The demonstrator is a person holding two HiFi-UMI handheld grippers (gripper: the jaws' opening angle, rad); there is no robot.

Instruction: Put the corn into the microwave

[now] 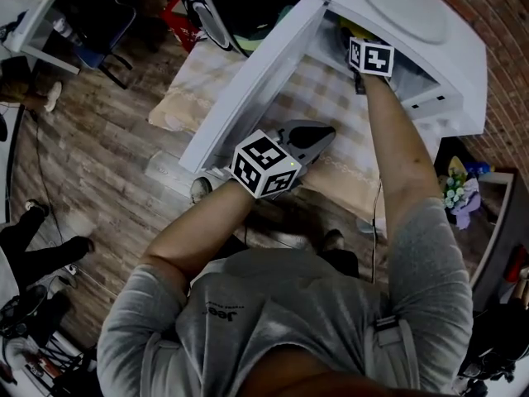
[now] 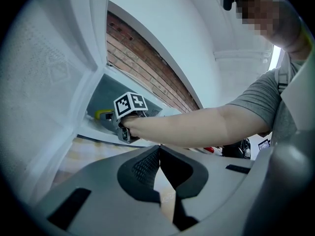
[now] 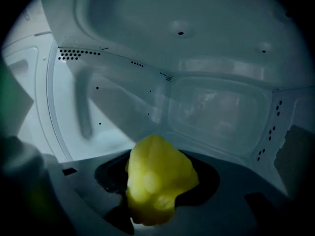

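Corn (image 3: 157, 181) clamped in right gripper (image 1: 364, 66) jaws, already inside microwave (image 1: 430, 31) cavity. Left gripper (image 2: 160, 154) closed, empty, beside open door (image 1: 248, 89). Placement step. Next, I'd say: lower, release, back out.

corn (image 3: 157, 181) blurry up close, hidden in head view w/in microwave (image 1: 417, 31).

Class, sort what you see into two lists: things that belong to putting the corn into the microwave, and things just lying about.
Belongs to the job: corn, clamped in the right gripper; microwave; its open door.

Just lying about: checked tablecloth; flowers; chair.
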